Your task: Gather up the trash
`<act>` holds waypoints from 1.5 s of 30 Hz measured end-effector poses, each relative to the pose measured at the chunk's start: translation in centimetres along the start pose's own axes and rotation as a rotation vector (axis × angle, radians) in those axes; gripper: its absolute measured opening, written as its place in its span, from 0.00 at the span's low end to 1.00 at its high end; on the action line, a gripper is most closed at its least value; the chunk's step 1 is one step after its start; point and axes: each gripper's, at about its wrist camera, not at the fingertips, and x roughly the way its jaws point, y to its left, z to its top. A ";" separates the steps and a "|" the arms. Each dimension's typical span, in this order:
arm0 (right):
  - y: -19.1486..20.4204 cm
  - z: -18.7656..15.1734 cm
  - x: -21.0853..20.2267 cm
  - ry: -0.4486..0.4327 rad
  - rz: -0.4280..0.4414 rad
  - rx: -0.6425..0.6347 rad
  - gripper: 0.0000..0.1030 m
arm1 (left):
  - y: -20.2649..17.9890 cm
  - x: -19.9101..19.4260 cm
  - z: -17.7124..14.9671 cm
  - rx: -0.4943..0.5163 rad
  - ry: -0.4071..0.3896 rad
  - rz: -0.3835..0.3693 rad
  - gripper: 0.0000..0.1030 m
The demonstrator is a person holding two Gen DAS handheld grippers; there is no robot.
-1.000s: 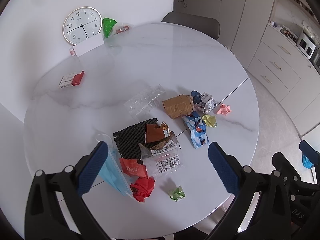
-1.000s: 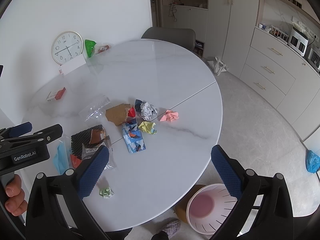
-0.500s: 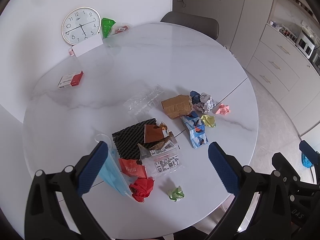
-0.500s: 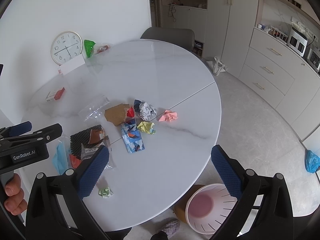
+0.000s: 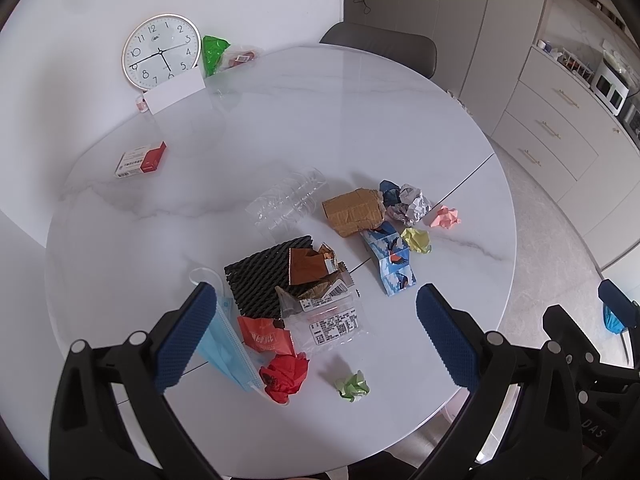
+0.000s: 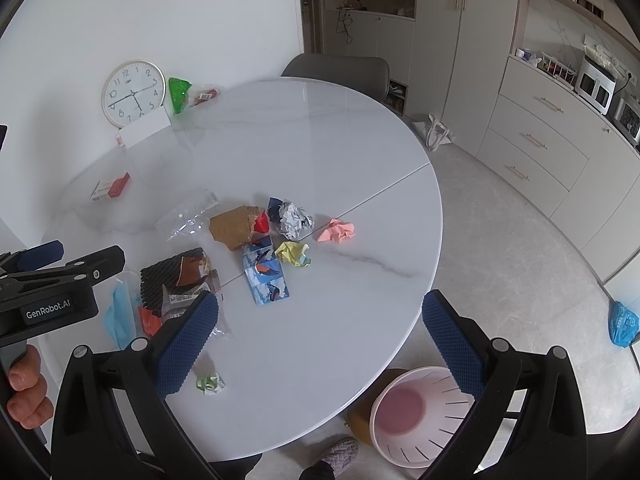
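"GenRobot.AI" on left claw (image 6: 40,258); clock (image 5: 161,53) numbered, seemingly 1–12.

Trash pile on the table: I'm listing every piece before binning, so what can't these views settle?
- Blue face mask: left view, partly behind a finger.
- Red scrap: right view, tucked by the brown cardboard; not visible in the left view.
- Label text on clear packet: too small.
- Pink bin: right view, partly behind a finger.
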 end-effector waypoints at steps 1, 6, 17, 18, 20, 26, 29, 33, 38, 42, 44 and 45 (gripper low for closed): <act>0.0 0.0 0.0 -0.001 0.000 0.000 0.98 | 0.0 0.0 0.0 0.000 0.000 -0.001 0.93; 0.0 0.0 -0.1 -0.001 0.001 -0.001 0.98 | 0.0 0.0 0.0 0.000 -0.001 0.000 0.93; 0.2 0.0 -0.2 0.000 0.001 -0.003 0.98 | 0.1 -0.1 -0.3 0.000 -0.002 0.000 0.93; 0.3 0.1 -0.1 0.000 0.001 -0.003 0.98 | 0.1 -0.1 -0.3 0.001 -0.003 0.000 0.93; 0.3 0.0 -0.2 0.000 0.001 -0.004 0.98 | 0.2 -0.2 -0.4 0.002 -0.003 0.000 0.93; 0.5 0.0 -0.2 -0.001 0.000 -0.003 0.98 | 0.2 -0.2 -0.4 0.003 -0.003 0.000 0.93; 0.4 0.0 -0.1 -0.002 0.001 -0.002 0.98 | 0.4 -0.3 -0.5 0.004 -0.004 -0.005 0.93; 0.6 -0.2 0.0 0.003 0.008 -0.003 0.98 | 1.9 -0.2 -0.7 0.003 -0.020 -0.012 0.93; 1.4 -1.6 1.5 0.041 0.024 -0.019 0.98 | 6.1 1.1 -1.3 -0.050 -0.008 -0.013 0.93; 3.0 -3.7 3.6 0.091 0.071 -0.046 0.98 | 9.8 2.5 -2.5 -0.068 0.015 0.000 0.93; 4.3 -4.9 4.9 0.111 0.094 -0.074 0.98 | 11.4 3.3 -3.5 -0.068 0.032 0.012 0.93; 4.9 -5.5 5.7 0.122 0.100 -0.087 0.98 | 12.1 3.6 -4.0 -0.067 0.041 0.017 0.93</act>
